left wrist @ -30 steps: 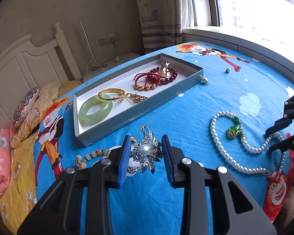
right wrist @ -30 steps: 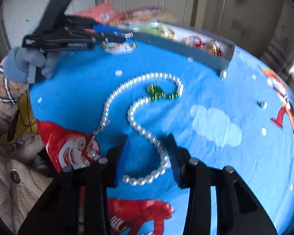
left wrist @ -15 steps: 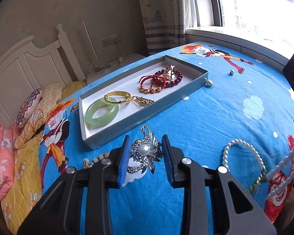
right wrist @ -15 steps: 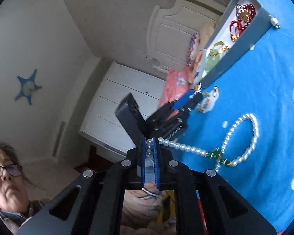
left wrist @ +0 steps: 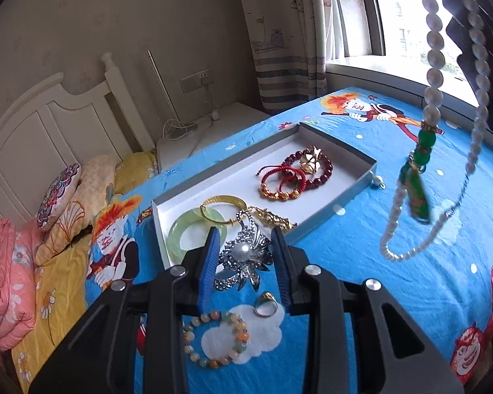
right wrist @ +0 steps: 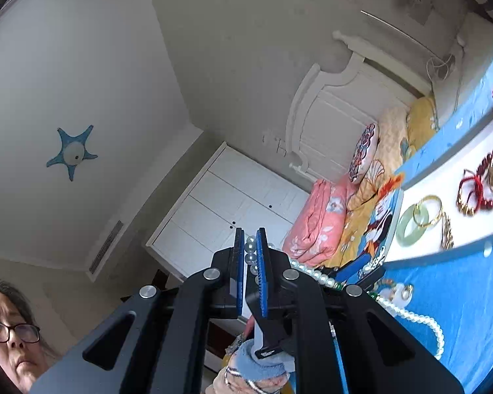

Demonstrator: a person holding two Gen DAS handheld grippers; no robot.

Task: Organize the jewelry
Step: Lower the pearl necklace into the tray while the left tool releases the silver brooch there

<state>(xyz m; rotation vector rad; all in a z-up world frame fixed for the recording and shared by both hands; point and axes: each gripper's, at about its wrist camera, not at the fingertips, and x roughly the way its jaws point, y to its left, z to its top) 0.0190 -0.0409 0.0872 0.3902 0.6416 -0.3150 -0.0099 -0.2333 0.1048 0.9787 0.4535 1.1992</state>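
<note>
My left gripper [left wrist: 245, 256] is shut on a silver flower brooch [left wrist: 243, 251] with a pearl centre, held above the blue bedspread near the grey jewelry tray [left wrist: 361, 180]. The tray holds a green jade bangle [left wrist: 184, 233], a gold bangle [left wrist: 223, 205], a gold chain, and red bracelets [left wrist: 295, 174]. My right gripper [right wrist: 249, 249] is shut on a pearl necklace [right wrist: 410, 315]. In the left wrist view the necklace [left wrist: 434, 75] hangs in the air at the right with its green pendant [left wrist: 417, 193] dangling.
A beaded bracelet [left wrist: 213, 338] and a ring [left wrist: 265, 305] lie on the bedspread under my left gripper. Pillows [left wrist: 59, 193] and a white headboard [left wrist: 56, 124] stand at the left. A window [left wrist: 410, 32] is at the back right. A person's face [right wrist: 10, 331] shows in the right wrist view.
My right gripper closed on the pearl necklace and lifted it off the bed into the air. My left gripper rose with the brooch and moved toward the tray.
</note>
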